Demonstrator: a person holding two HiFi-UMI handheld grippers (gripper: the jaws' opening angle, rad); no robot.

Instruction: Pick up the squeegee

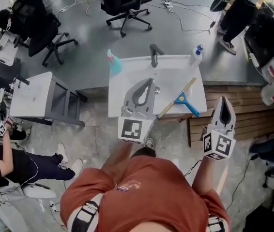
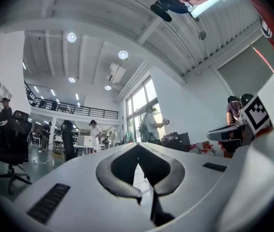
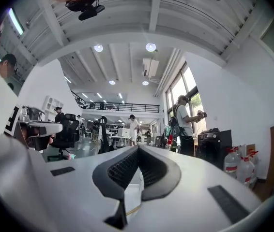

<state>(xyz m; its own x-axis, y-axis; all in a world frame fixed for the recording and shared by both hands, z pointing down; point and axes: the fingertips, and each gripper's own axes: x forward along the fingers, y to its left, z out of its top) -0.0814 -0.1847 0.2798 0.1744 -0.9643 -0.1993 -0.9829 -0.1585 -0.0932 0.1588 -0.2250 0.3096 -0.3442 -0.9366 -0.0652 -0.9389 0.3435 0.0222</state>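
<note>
The squeegee (image 1: 186, 102) has a blue handle and a long pale blade. It lies flat on the right part of the white sink top (image 1: 127, 98) in the head view. My left gripper (image 1: 151, 80) hovers over the middle of the sink top, left of the squeegee, jaws shut and empty. My right gripper (image 1: 225, 98) hangs off the sink top's right side, clear of the squeegee, also shut and empty. Both gripper views look level across the room: the left gripper (image 2: 138, 145) and the right gripper (image 3: 138, 148) show closed tips with nothing between them.
A faucet (image 1: 155, 54), a teal spray bottle (image 1: 114, 62) and a white bottle with a blue cap (image 1: 196, 55) stand along the sink's far edge. A wooden pallet (image 1: 246, 105) lies to the right, a white cabinet (image 1: 35, 93) to the left. Office chairs (image 1: 125, 1) and people stand around.
</note>
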